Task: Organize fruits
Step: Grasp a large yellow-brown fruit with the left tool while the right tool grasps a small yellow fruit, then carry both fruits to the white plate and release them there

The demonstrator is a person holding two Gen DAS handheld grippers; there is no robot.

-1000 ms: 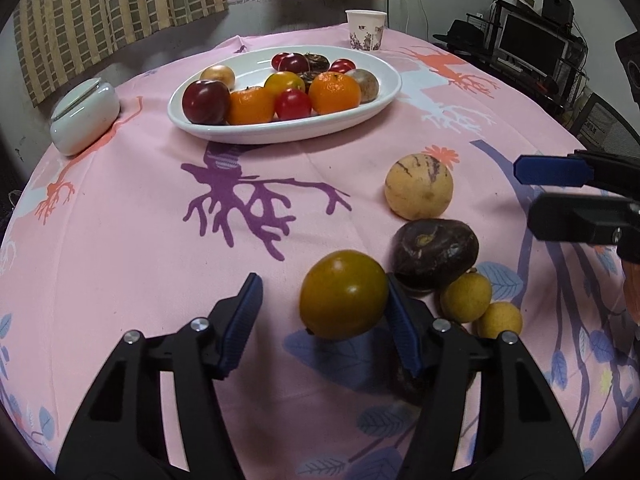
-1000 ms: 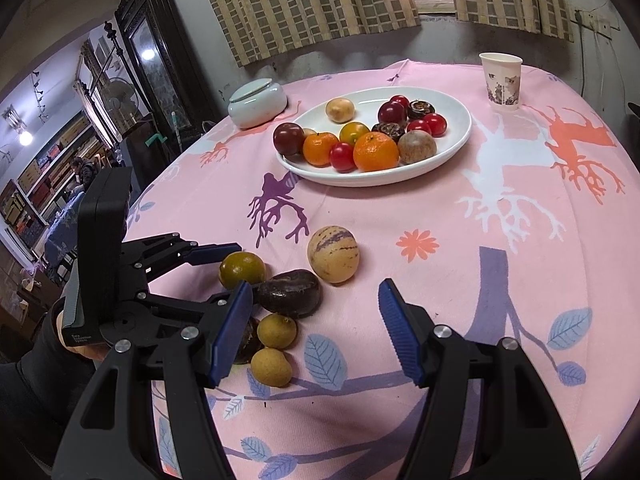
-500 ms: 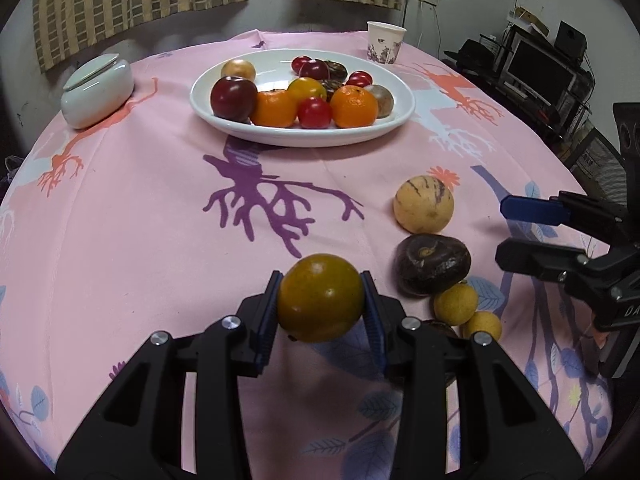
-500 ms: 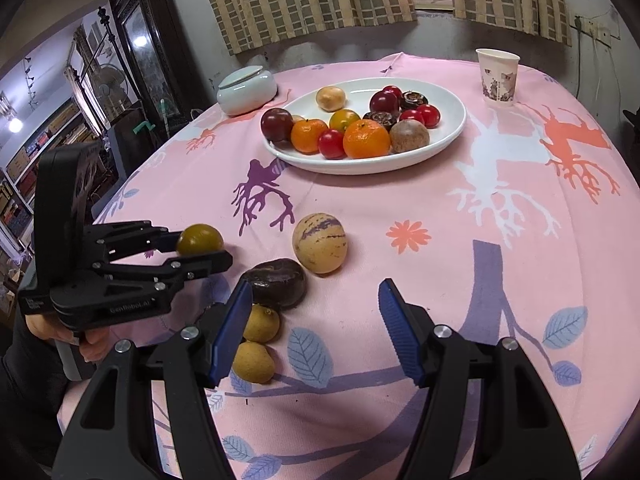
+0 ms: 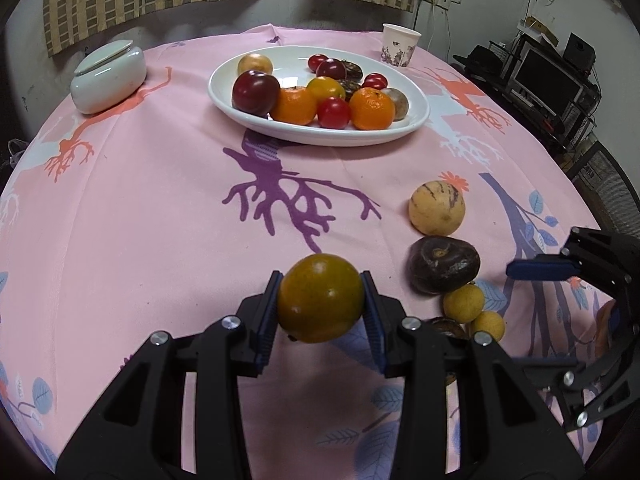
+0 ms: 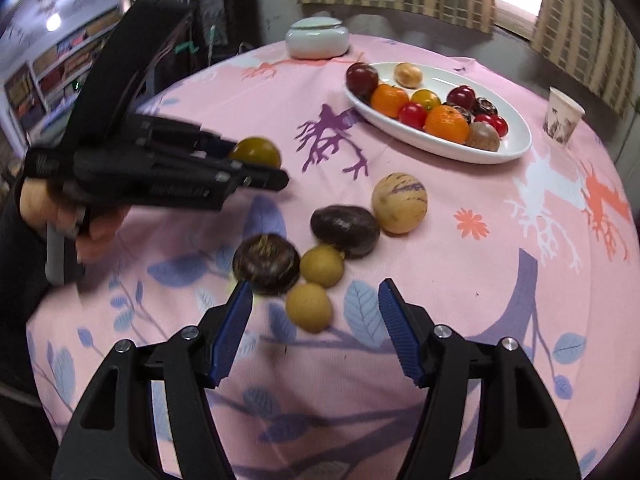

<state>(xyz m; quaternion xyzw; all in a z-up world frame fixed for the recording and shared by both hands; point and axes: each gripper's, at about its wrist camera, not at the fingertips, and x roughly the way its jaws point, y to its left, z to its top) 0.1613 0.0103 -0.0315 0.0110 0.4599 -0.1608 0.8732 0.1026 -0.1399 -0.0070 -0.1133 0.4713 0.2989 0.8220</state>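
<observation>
My left gripper (image 5: 321,300) is shut on a greenish-yellow round fruit (image 5: 320,298), lifted a little above the pink cloth; it also shows in the right wrist view as the fruit (image 6: 256,152) in the black gripper. On the cloth lie a striped pale melon-like fruit (image 5: 437,208), a dark brown fruit (image 5: 444,265), two small yellow-brown fruits (image 5: 464,302) and a round dark fruit (image 6: 266,265). My right gripper (image 6: 316,330) is open just above the nearer small fruit (image 6: 309,307). The white oval plate (image 5: 416,120) at the far side holds several fruits.
A white lidded jar (image 5: 108,76) stands far left, and a paper cup (image 5: 398,45) sits behind the plate. The round table's edge (image 5: 592,208) curves away on the right, with shelves and a monitor beyond. A hand (image 6: 92,232) holds the left gripper's handle.
My left gripper closed on the greenish-yellow fruit and lifted it off the cloth. My right gripper rolled and shifted left, over the cluster of small fruits.
</observation>
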